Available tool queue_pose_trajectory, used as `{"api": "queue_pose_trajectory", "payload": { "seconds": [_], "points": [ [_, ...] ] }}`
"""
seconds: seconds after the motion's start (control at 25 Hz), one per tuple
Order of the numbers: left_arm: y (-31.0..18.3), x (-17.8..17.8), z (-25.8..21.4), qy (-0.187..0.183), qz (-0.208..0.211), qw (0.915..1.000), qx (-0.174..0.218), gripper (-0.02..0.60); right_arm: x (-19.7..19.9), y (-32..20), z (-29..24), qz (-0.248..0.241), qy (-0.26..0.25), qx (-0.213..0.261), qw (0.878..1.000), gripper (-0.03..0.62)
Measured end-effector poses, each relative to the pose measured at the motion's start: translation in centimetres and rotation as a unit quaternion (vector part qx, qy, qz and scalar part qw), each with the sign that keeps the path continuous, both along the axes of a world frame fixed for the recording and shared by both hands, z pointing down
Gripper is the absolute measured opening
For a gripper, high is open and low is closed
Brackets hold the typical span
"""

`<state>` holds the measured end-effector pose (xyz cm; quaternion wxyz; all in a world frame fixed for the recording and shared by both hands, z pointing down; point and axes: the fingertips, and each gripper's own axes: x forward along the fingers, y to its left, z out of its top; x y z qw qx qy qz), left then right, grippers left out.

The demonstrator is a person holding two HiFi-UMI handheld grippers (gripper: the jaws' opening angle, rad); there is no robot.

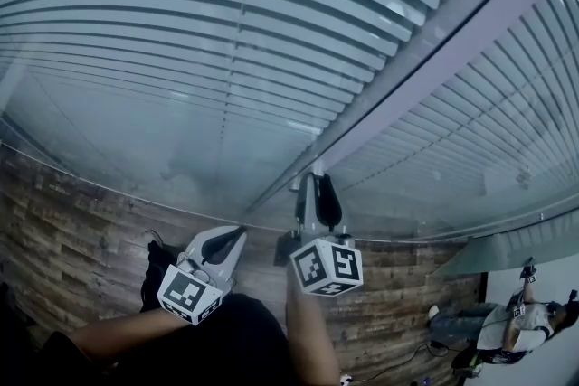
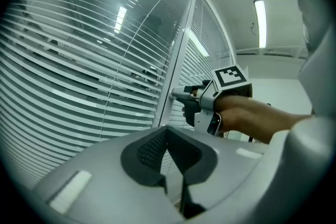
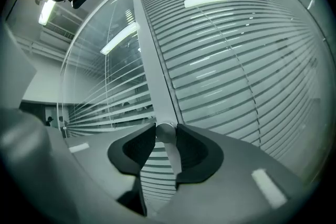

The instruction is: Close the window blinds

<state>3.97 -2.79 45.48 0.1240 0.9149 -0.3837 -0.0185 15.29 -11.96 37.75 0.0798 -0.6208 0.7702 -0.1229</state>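
Right gripper (image 1: 317, 183) clamps the knob (image 3: 166, 132) on the frame (image 3: 149, 60) between blinds (image 3: 226, 71). Left gripper (image 2: 168, 131) closed, empty.

No legible words, brands or numbers anywhere. Only black-and-white square coded patterns (image 2: 231, 75), bare of letters and digits, printed on the left white plastic cube (image 1: 188, 292) of the left gripper (image 1: 237, 236) and the right white plastic cube (image 1: 327, 267) of the right gripper (image 1: 317, 181).

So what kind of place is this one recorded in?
Most likely an office: glass partition walls with slatted blinds between metal frame posts, long ceiling strip lights, and wood-look flooring. The right gripper grips the blinds' round knob.
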Motion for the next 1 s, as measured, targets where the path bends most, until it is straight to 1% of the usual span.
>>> {"api": "queue_pose_trajectory", "payload": {
  "seconds": [0.08,0.2,0.32,0.4,0.52,0.68,0.72,0.76,0.8,0.84,0.92,1.0],
  "points": [
    [-0.3,0.1,-0.3,0.001,-0.003,1.0,0.0,0.0,0.2,-0.2,-0.2,0.001,0.044,-0.001,0.999,0.127],
    [-0.5,0.1,0.1,0.001,-0.007,1.0,0.0,0.0,0.1,-0.4,0.3,-0.003,0.11,0.0,0.994,0.127],
    [-0.1,-0.5,0.7,0.001,-0.008,1.0,0.003,0.0,-0.6,0.1,1.2,-0.018,0.154,0.003,0.988,0.127],
    [0.3,-1.2,0.7,0.003,-0.008,0.9999,0.007,0.0,-1.4,0.5,1.1,-0.028,0.188,0.004,0.982,0.127],
    [0.6,-1.6,1.2,0.002,-0.007,0.9999,0.01,0.0,-2.0,0.7,1.6,-0.04,0.255,0.006,0.966,0.127],
    [-0.3,-0.2,1.3,-0.001,-0.005,1.0,0.004,0.0,-1.4,-0.2,1.8,-0.045,0.341,0.013,0.939,0.127],
    [-0.4,0.1,1.0,-0.001,-0.004,1.0,0.003,0.0,-1.2,-0.3,1.5,-0.045,0.358,0.014,0.933,0.126],
    [-0.4,0.2,0.5,-0.001,-0.004,1.0,0.002,0.0,-1.1,-0.3,1.1,-0.046,0.367,0.015,0.929,0.126],
    [-0.3,0.2,0.2,0.0,-0.005,1.0,0.001,0.0,-1.0,-0.3,0.8,-0.048,0.365,0.015,0.929,0.127],
    [-0.3,0.1,0.1,0.001,-0.006,1.0,0.0,0.0,-1.0,-0.2,0.6,-0.05,0.353,0.014,0.934,0.129],
    [0.0,-0.6,0.5,0.003,-0.01,0.9999,-0.002,0.0,-1.2,0.1,0.7,-0.049,0.298,0.012,0.953,0.132],
    [0.2,-1.2,1.1,0.004,-0.012,0.9999,-0.002,0.0,-1.2,0.5,1.2,-0.041,0.217,0.005,0.975,0.138]
  ]
}}
